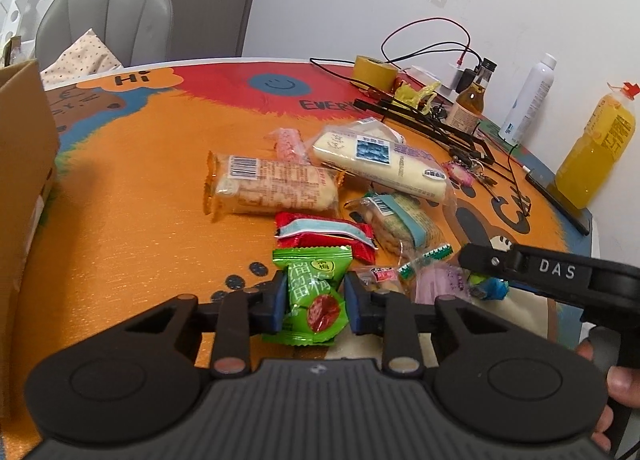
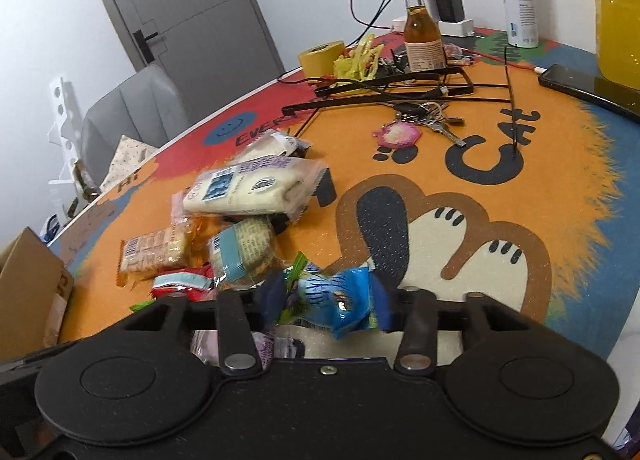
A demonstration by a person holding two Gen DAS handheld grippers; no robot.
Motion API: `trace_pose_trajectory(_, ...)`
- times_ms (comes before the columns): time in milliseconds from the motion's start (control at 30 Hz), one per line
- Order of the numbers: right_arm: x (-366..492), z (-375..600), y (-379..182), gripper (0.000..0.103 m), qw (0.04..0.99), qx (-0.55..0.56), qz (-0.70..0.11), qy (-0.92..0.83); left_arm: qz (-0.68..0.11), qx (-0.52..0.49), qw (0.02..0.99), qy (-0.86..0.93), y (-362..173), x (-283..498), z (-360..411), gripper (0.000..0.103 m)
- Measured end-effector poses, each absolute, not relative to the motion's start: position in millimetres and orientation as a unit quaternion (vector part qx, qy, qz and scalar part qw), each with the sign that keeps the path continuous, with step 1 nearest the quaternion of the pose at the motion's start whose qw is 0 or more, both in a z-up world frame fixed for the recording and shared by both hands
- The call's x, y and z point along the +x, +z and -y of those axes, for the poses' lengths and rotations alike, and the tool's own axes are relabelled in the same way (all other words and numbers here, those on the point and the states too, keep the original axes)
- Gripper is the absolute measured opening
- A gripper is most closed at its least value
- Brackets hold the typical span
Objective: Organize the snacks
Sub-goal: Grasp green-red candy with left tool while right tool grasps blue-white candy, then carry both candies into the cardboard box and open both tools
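Observation:
My left gripper (image 1: 314, 302) is shut on a green plum-candy packet (image 1: 312, 296), held just above the mat. My right gripper (image 2: 326, 302) is shut on a small blue candy packet (image 2: 340, 300); its body also shows in the left wrist view (image 1: 552, 276). Loose snacks lie ahead on the orange mat: a red packet (image 1: 324, 234), a long biscuit pack (image 1: 272, 187), a white bread pack (image 1: 380, 163), a blue-banded cracker pack (image 1: 396, 219), a pink candy (image 1: 288, 143) and a purple packet (image 1: 440, 284).
A cardboard box (image 1: 24, 187) stands at the left edge. At the back right are yellow tape (image 1: 374, 71), a brown glass bottle (image 1: 472, 99), a white spray bottle (image 1: 528, 99), an orange juice bottle (image 1: 596, 147), keys (image 2: 424, 119), a phone (image 2: 588, 91), black rods and cables. A grey chair (image 1: 108, 19) stands behind the table.

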State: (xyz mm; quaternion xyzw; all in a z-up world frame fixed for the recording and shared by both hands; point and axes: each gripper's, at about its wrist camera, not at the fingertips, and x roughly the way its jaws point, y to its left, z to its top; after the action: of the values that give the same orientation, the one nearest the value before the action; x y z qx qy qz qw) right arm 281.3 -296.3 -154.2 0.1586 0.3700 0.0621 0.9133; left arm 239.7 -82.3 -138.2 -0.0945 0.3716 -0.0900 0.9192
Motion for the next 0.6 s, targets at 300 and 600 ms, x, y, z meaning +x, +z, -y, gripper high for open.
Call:
trace_pose_trajectory(300, 263, 295, -141, 0.03, 0.919, 0.166, -0.35, 0.075, -0.354, -0.1, 0.926, -0.086, -122, 226, 75, 0.028)
trace_pose_trajectory(600, 251, 283, -118, 0.03, 0.926, 0.165, -0.323, 0.099, -0.327, -0.105, 0.936, -0.075, -100, 206, 61, 0.028)
